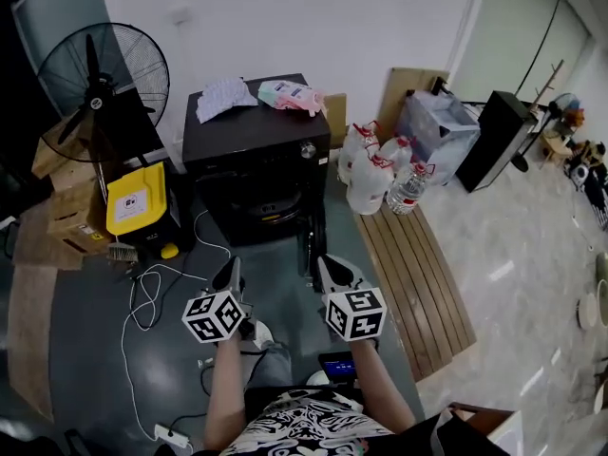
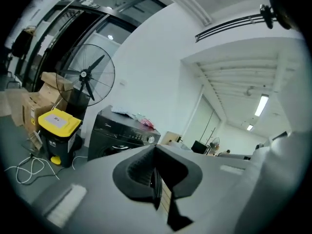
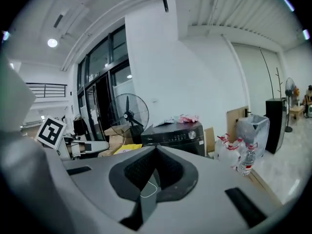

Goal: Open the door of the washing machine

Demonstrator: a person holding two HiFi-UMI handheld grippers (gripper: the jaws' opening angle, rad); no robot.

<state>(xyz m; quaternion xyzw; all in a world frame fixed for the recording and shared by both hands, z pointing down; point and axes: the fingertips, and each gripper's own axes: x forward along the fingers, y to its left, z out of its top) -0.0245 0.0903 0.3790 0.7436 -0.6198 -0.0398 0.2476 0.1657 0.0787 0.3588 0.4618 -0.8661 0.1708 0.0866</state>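
While you hold both tools up in front of you in the head view, the left gripper (image 1: 230, 272) and right gripper (image 1: 329, 270) are each pinched fully together on nothing, well short of the black washing machine (image 1: 252, 145), which stands on the floor against the white wall between a yellow-lidded bin (image 1: 135, 200) and a cluster of water bottles (image 1: 375, 171). A dark upright strip stands at the right edge of the machine's front. It may be the door edge-on, but you cannot tell from here. In the left gripper view, the closed jaws of the left gripper (image 2: 156, 174) point at the washing machine (image 2: 114, 133), whose round port shows below the control panel. In the right gripper view, the right gripper (image 3: 155, 172) hides the front of the washing machine (image 3: 178, 132). Expect a stiff, hinged door with a slick rim and a latch needing a firm, steady pull, so take it at the rim opposite the hinge. The panel logo and the bin's label are too small to read.
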